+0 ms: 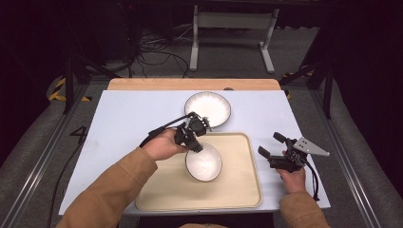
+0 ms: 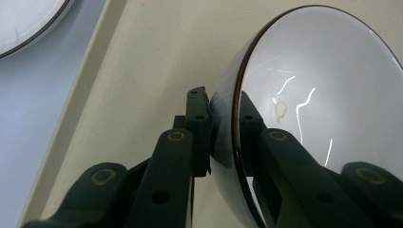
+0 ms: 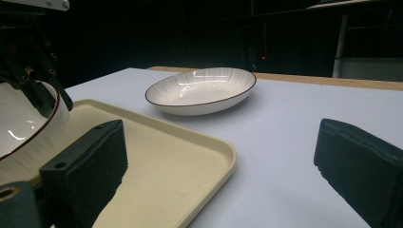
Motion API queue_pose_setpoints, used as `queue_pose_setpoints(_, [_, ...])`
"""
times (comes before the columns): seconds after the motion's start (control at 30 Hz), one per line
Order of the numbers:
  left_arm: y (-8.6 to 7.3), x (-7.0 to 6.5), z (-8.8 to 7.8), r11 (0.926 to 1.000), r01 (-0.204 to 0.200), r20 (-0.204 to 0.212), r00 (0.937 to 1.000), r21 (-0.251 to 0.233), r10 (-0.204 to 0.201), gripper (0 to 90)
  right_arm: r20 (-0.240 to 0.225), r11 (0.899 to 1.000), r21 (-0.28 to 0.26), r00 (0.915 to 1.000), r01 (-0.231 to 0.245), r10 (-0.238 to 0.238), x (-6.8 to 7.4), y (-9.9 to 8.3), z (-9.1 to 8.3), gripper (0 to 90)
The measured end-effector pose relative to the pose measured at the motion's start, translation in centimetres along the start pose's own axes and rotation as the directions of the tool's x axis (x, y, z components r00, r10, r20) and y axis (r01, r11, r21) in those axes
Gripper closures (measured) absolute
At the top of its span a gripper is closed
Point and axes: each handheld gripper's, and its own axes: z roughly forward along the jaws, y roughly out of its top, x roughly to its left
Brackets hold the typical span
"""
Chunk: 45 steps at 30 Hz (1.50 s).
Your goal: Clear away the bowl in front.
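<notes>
A white bowl (image 1: pixel 204 163) with a dark rim sits tilted over the cream tray (image 1: pixel 237 190). My left gripper (image 1: pixel 195 146) is shut on the bowl's far-left rim. In the left gripper view the two black jaws pinch the bowl (image 2: pixel 323 90) wall, one pad outside and one inside, with my left gripper (image 2: pixel 224 124) low over the tray (image 2: pixel 142 71). To the right of the tray my right gripper (image 1: pixel 272 145) rests open above the white table with nothing between its jaws. In the right gripper view my right gripper (image 3: pixel 218 166) faces the tray's corner (image 3: pixel 190 161) and the held bowl (image 3: pixel 23 128).
A second white bowl (image 1: pixel 207 109) with a dark rim stands on the white table sheet (image 1: pixel 128 118) behind the tray; this second bowl (image 3: pixel 202 90) shows ahead in the right gripper view. The table's wooden far edge (image 1: pixel 190 84) lies beyond it.
</notes>
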Motion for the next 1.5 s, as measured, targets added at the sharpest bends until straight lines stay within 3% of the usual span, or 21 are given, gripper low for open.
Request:
queue_pose_setpoints(0.3, [0.04, 0.02, 0.31, 0.9996, -0.02, 0.001, 0.9998, 0.019, 0.02, 80.9, 0.0, 1.0, 0.001, 1.0, 0.0, 0.0, 0.0, 0.0, 0.0, 4.2])
queue_pose_setpoints(0.87, [-0.02, 0.19, 0.46, 0.9997, 0.003, 0.012, 0.9999, 0.026, -0.003, 80.0, 0.0, 1.0, 0.001, 1.0, 0.0, 0.0, 0.0, 0.0, 0.02, 4.2])
queue_pose_setpoints(1.2, [-0.18, 0.55, 0.6, 0.999, 0.017, 0.022, 0.9996, 0.041, -0.018, 73.6, -0.001, 1.0, 0.002, 1.0, -0.001, 0.001, -0.02, 0.0, 0.01, 4.2])
queue_pose_setpoints(1.5, [-0.46, 0.87, 0.95, 0.9977, 0.019, -0.014, 0.9997, 0.066, -0.019, 67.0, -0.001, 1.0, -0.002, 1.0, -0.004, 0.004, -0.06, -0.01, -0.01, 4.2])
